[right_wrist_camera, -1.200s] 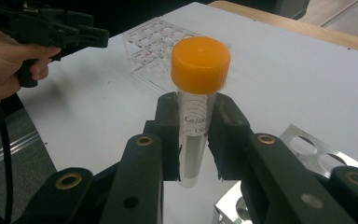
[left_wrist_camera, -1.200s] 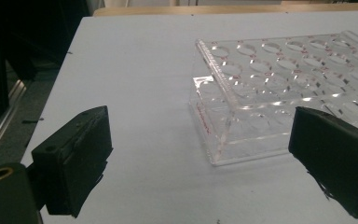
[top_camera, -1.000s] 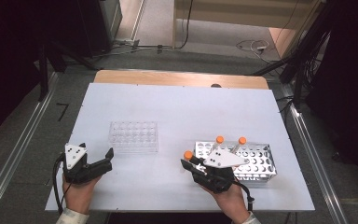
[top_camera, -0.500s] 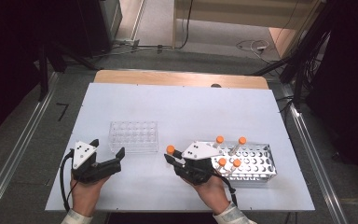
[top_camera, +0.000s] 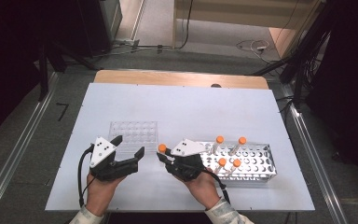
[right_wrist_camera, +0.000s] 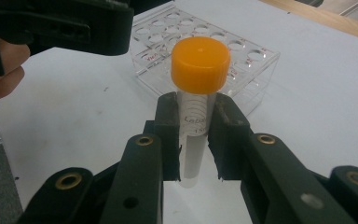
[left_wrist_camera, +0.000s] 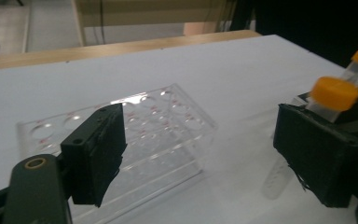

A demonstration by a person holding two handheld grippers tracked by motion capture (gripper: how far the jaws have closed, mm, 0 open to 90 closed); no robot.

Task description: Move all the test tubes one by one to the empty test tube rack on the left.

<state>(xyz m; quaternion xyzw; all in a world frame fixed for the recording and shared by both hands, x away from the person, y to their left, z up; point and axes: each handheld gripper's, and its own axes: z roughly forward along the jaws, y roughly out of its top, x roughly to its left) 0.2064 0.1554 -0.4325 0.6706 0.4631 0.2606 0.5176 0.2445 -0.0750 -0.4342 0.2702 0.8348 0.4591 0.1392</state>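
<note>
Orange-capped tube (right_wrist_camera: 198,100) was gripped upright below cap by right gripper (right_wrist_camera: 196,135), raised over counter (top_camera: 191,107) near front edge, between clear plastic rack (top_camera: 134,135) and metal rack (top_camera: 254,161). Four more capped tubes (top_camera: 227,151) were stood in metal rack toward counter's right front. Left gripper (top_camera: 129,150) was held just in front of clear rack; fingers (left_wrist_camera: 98,154) parted, just been closing, nothing seen between them. Both grippers were carried by person's hands from front edge.
</note>
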